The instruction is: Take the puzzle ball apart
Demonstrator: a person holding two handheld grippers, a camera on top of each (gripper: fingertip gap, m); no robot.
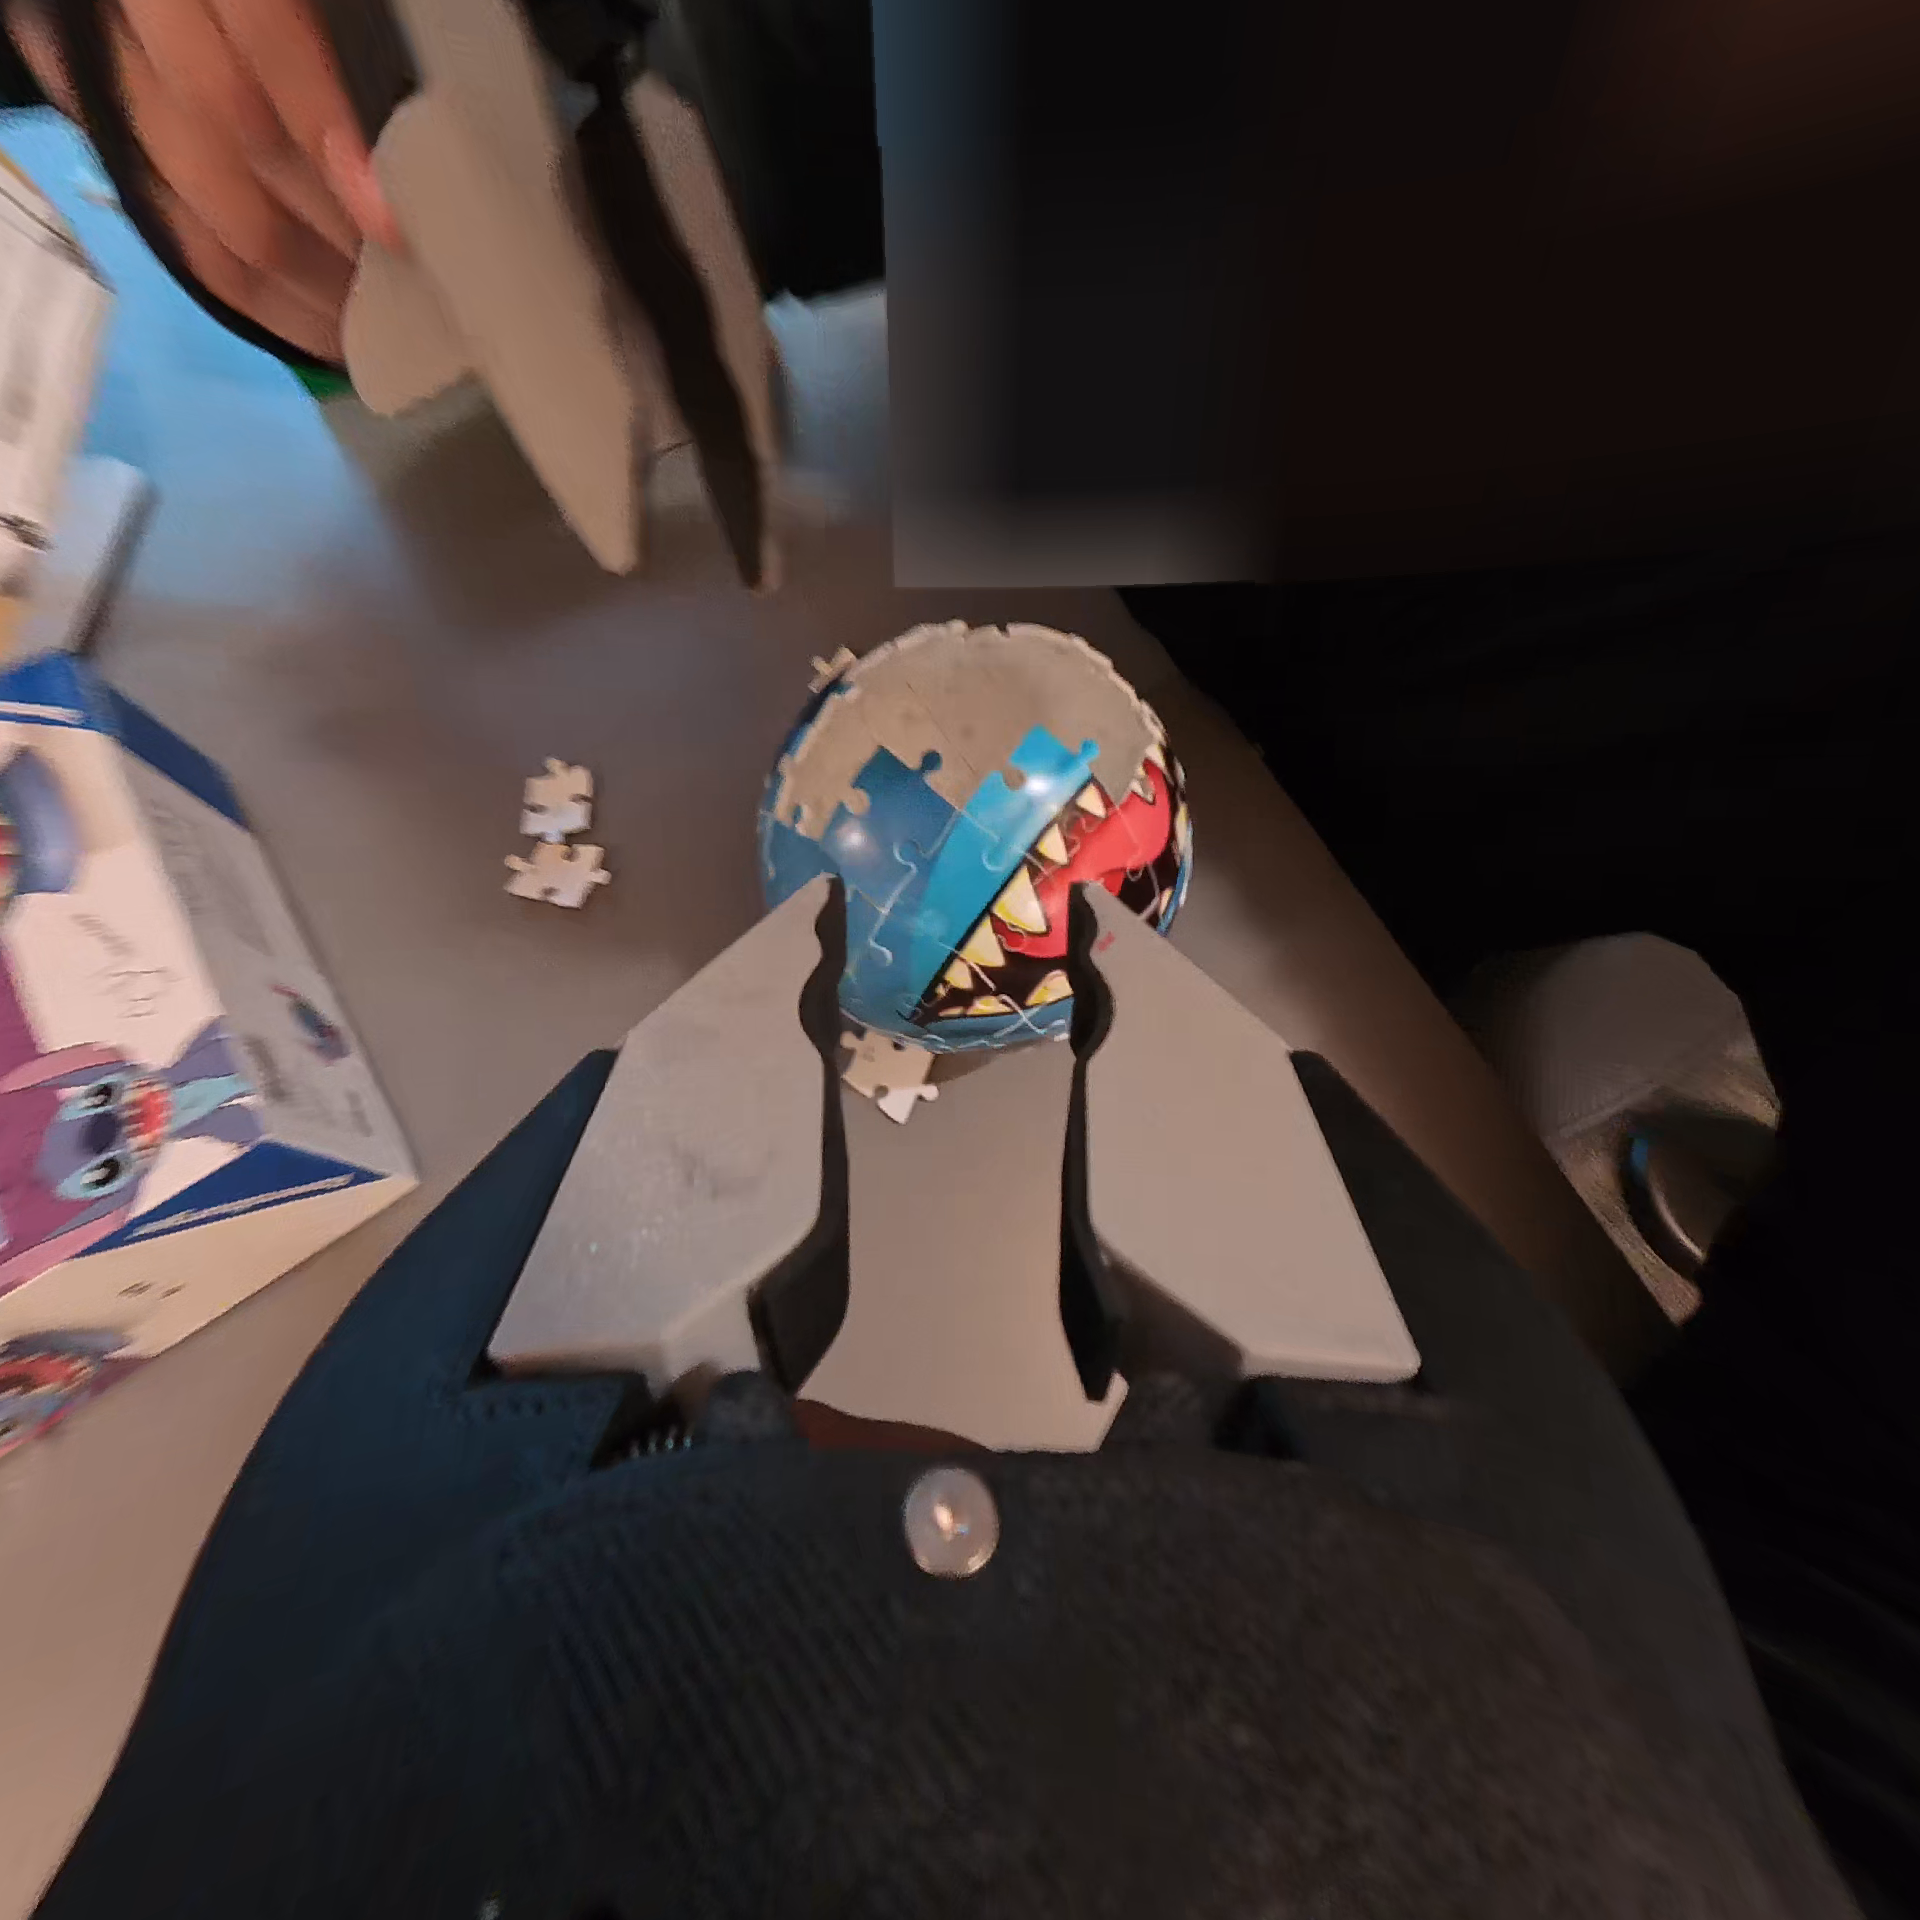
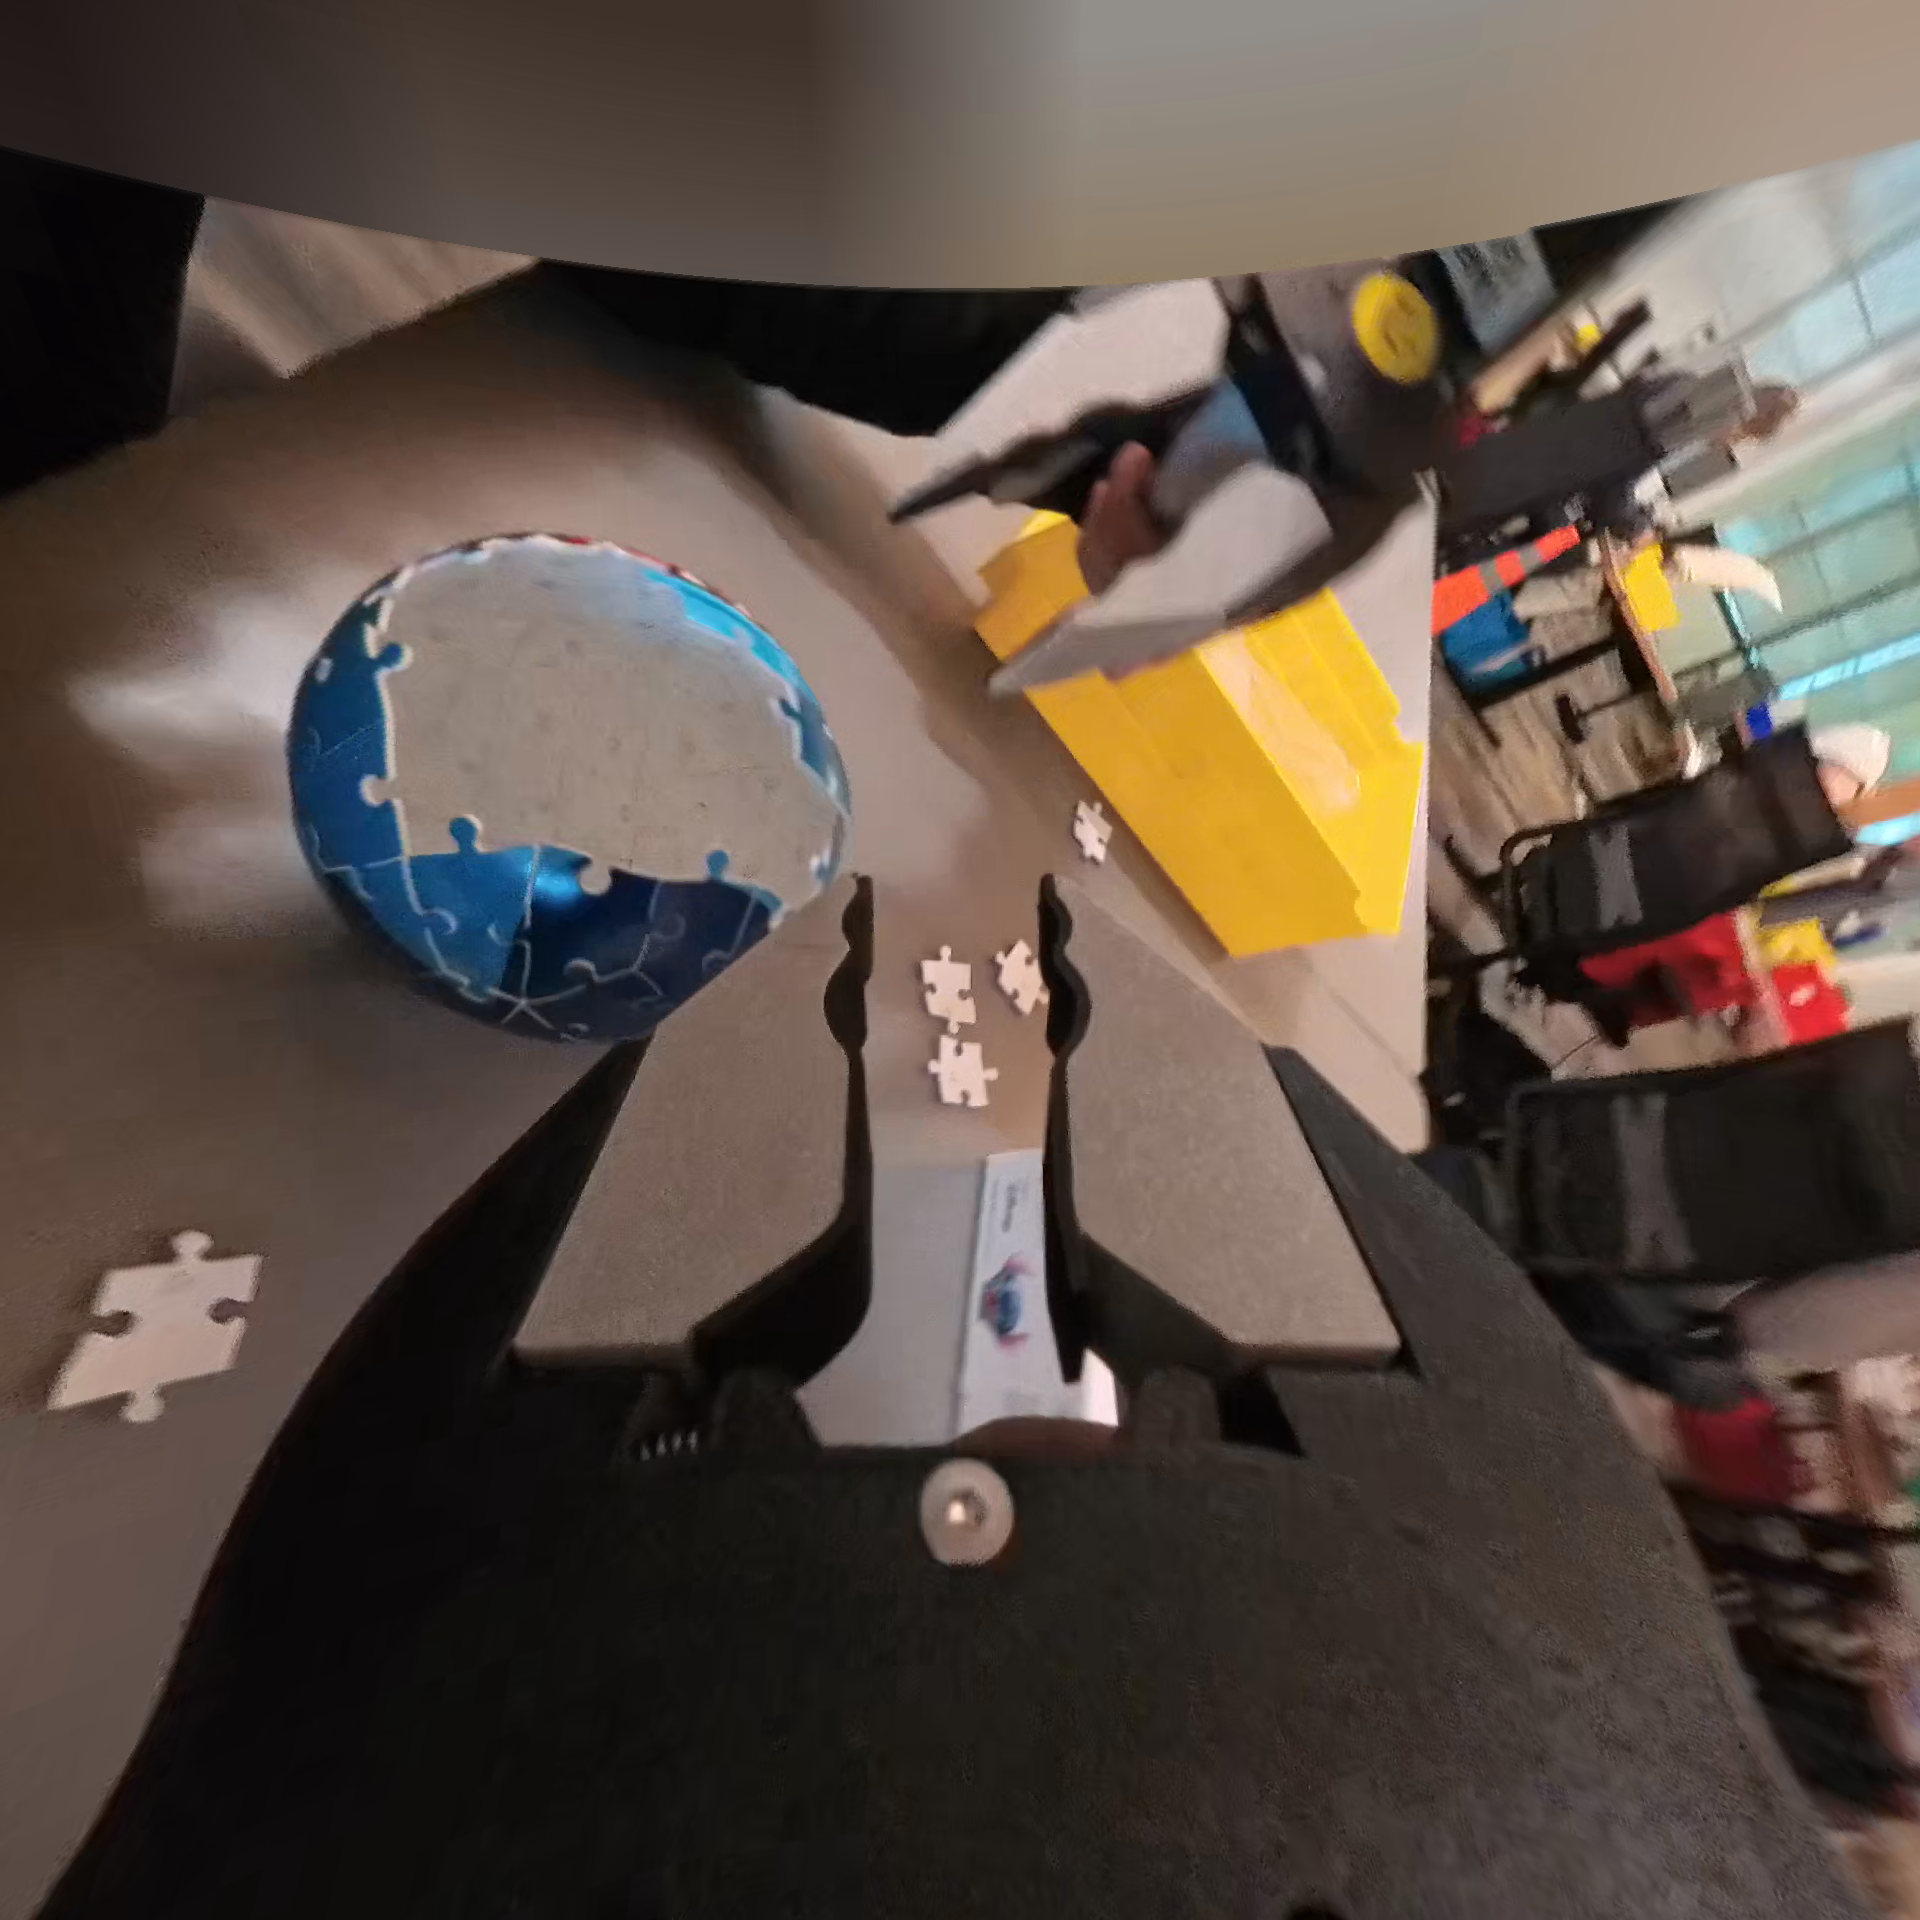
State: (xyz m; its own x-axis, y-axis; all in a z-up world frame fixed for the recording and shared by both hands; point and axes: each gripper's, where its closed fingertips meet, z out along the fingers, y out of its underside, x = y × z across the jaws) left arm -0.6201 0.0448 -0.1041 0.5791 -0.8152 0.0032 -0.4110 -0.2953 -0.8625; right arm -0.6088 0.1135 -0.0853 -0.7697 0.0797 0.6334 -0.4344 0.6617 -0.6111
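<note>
The puzzle ball [image 1: 935, 821] stands on the grey table, blue with a red toothed mouth. Its top is open and shows the pale inside; it also shows in the right wrist view [image 2: 561, 790]. My left gripper [image 1: 956, 888] is open and empty, its tips just short of the ball on either side of it; it shows farther off in the right wrist view [image 2: 945, 603]. My right gripper [image 2: 956, 883] is open and empty, to the right of the ball over loose pieces [image 2: 961, 1023]. It hangs blurred at the upper left of the left wrist view [image 1: 686, 571].
Loose white pieces lie left of the ball [image 1: 556, 831], under its front [image 1: 888, 1070] and near the camera [image 2: 156, 1320]. A printed box [image 1: 156, 1039] stands at the left. A yellow bin [image 2: 1247, 748] sits by the table edge. Chairs [image 2: 1662, 883] stand beyond.
</note>
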